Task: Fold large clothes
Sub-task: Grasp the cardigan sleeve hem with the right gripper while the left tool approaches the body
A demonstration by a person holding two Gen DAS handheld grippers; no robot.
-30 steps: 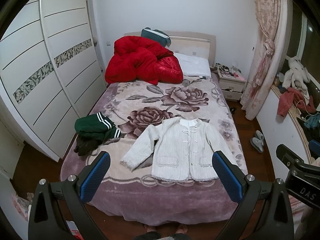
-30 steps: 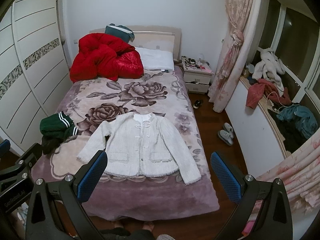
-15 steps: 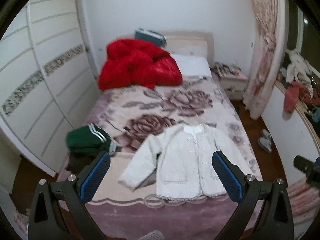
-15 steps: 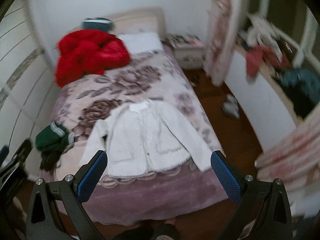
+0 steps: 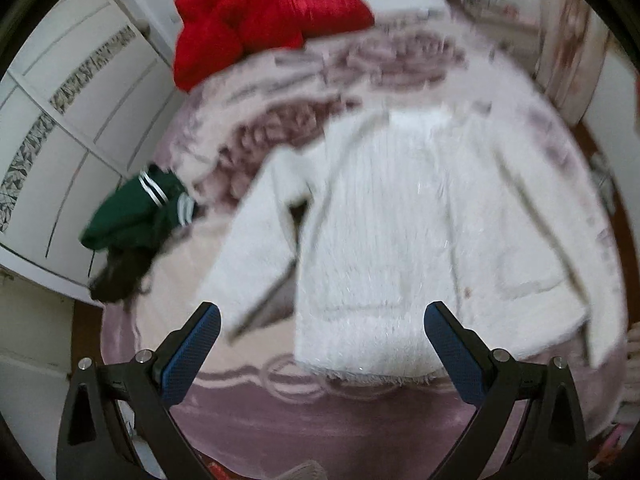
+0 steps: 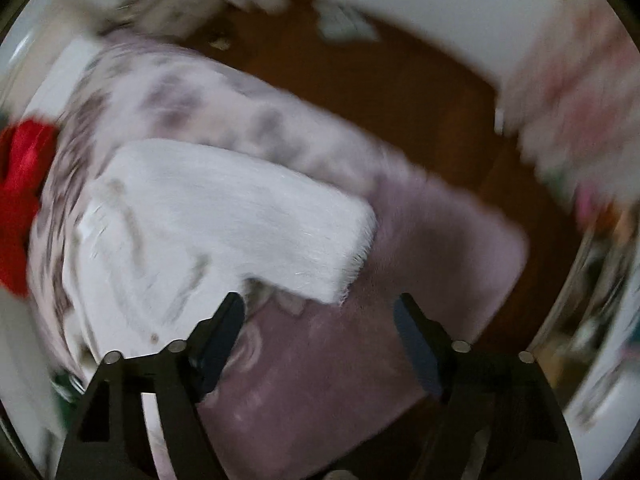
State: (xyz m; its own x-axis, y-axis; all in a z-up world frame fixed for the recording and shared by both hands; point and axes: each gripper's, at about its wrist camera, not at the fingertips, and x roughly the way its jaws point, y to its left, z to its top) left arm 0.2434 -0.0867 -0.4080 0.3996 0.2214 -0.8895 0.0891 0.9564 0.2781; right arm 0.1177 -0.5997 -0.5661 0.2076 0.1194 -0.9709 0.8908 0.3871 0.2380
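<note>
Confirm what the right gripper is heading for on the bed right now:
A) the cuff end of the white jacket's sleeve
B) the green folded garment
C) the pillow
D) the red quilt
A: in the right wrist view the open right gripper points at the cuff end of the white jacket sleeve on the blanket, with nothing held.

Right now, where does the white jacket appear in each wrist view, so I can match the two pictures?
Left wrist: the white jacket fills the centre, spread flat, hem nearest the camera.
Right wrist: it lies centre-left, one sleeve reaching toward the middle.
Shared landmark: the red quilt, top in the left view, at the left edge in the right.
</note>
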